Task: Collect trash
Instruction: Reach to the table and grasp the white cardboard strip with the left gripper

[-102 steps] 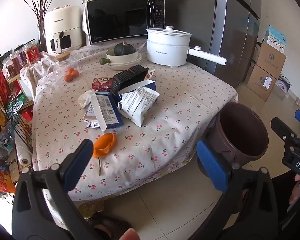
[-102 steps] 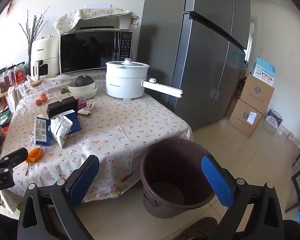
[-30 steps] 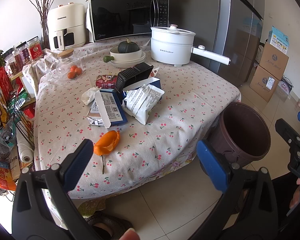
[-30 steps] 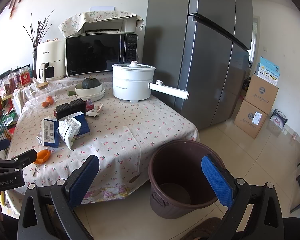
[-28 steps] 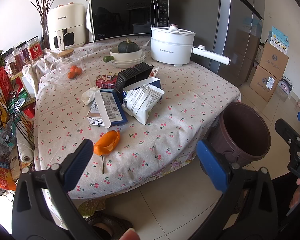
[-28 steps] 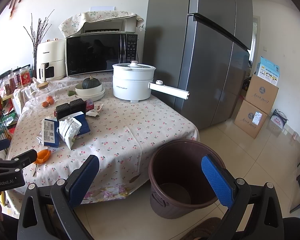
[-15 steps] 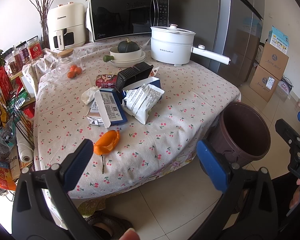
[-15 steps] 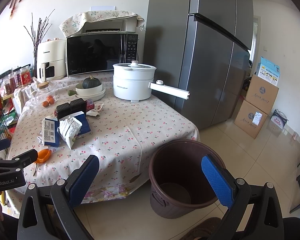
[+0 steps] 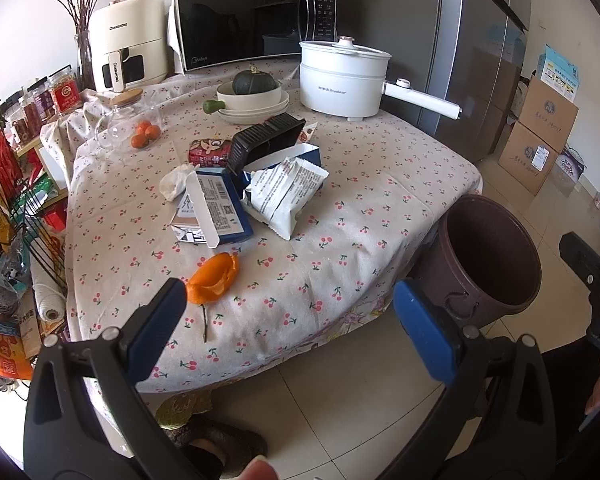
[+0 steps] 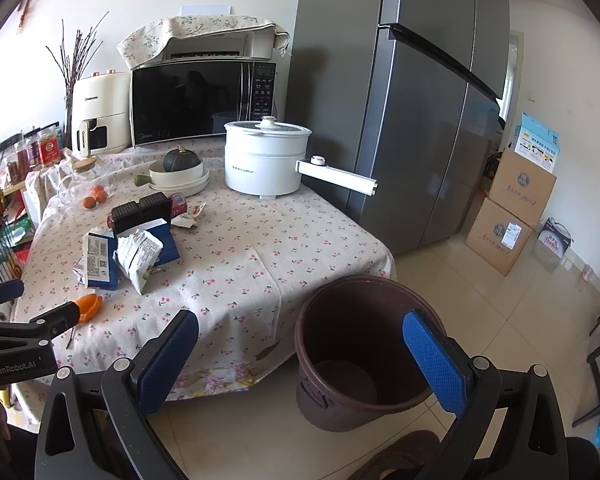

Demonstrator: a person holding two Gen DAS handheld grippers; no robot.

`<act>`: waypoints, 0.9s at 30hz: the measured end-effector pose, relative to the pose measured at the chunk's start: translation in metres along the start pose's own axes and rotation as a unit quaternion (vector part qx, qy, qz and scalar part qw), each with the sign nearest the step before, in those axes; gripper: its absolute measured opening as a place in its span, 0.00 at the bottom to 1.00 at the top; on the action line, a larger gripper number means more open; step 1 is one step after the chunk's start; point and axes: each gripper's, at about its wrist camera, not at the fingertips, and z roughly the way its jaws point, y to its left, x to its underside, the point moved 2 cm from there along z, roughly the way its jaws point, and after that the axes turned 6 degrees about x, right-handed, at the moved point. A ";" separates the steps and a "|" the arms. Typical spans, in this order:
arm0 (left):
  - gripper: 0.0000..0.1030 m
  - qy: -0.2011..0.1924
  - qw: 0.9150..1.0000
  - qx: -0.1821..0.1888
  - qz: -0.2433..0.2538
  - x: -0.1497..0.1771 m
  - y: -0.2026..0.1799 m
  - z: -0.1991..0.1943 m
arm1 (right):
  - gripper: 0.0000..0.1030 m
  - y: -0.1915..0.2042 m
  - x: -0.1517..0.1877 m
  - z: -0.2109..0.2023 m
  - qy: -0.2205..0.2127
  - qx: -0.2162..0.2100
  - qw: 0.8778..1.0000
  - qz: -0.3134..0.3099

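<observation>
While barely nearer the worktop (image 9: 380,184) than moments before, hovered with both tongs (image 9: 292,320) (image 10: 300,344) wide and empty, trash uncollected.

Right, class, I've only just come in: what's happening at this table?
A person holds a gripper in each hand, facing a cluttered table. The left gripper is open, near the orange peel at the table's front edge. The right gripper is open above the empty brown bin. Wrappers and boxes lie uncollected; nothing is held.
</observation>
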 end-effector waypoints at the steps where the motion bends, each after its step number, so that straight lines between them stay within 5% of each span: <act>1: 1.00 0.001 1.000 0.000 -0.001 -0.002 0.001 0.000 | 1.00 0.001 -0.001 0.000 0.002 -0.004 1.000 -0.002; 8: 1.00 0.028 0.999 0.024 0.015 -0.027 0.005 0.006 | 1.00 0.000 -0.026 0.004 0.022 -0.050 0.998 -0.032; 15: 1.00 0.085 0.996 0.022 0.022 -0.056 0.028 0.036 | 1.00 0.002 -0.068 0.055 0.099 -0.122 0.986 -0.050; 23: 1.00 0.139 0.988 0.021 -0.058 -0.058 0.079 0.085 | 1.00 0.031 -0.072 0.140 0.171 -0.164 0.970 -0.051; 27: 0.98 0.150 0.984 0.036 -0.090 -0.057 0.104 0.109 | 1.00 0.049 -0.053 0.170 0.251 -0.201 0.945 -0.058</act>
